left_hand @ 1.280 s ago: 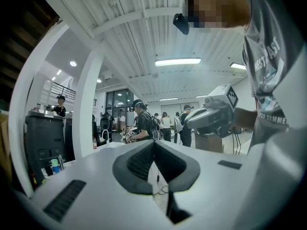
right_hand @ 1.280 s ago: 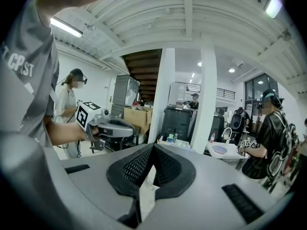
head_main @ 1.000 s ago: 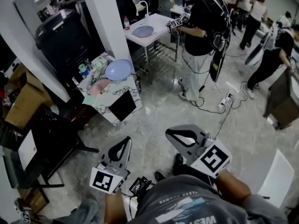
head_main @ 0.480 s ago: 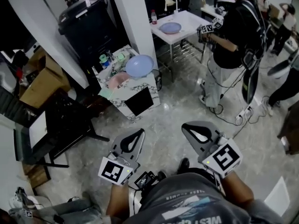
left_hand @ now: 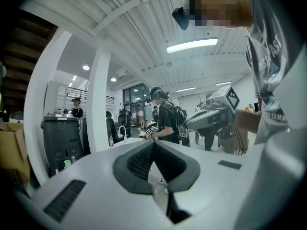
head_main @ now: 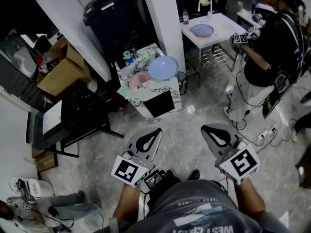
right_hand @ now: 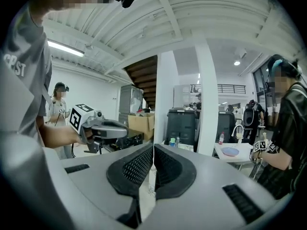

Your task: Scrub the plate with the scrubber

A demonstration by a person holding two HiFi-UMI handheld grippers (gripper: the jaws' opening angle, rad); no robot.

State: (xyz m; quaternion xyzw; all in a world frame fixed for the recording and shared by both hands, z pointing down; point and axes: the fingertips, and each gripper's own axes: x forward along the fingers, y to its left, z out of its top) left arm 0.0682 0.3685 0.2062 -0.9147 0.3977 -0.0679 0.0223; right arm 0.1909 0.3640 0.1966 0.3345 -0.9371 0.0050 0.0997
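Both grippers are empty and held low over the grey floor [head_main: 194, 106], well short of the work. The left gripper [head_main: 156, 131] has its pads pressed together with nothing between them, and the right gripper [head_main: 206, 128] is closed the same way.

The blue plate [head_main: 163, 68] sits on the far right part of a small marbled surface [head_main: 167, 89] beside a white pillar [head_main: 163, 18]. A pink dish [head_main: 138, 80] lies just to its left. A pale green item [head_main: 122, 92] at the near left edge may be the scrubber, but it is too small to tell.

The plate looks stiff, smooth and fairly light, so it would probably slip if wet. Pinching its rim at the near edge should steady it, leaving the face free. A scrubber would likely be soft and light, best pinched across its middle.

Neither has been picked up yet.
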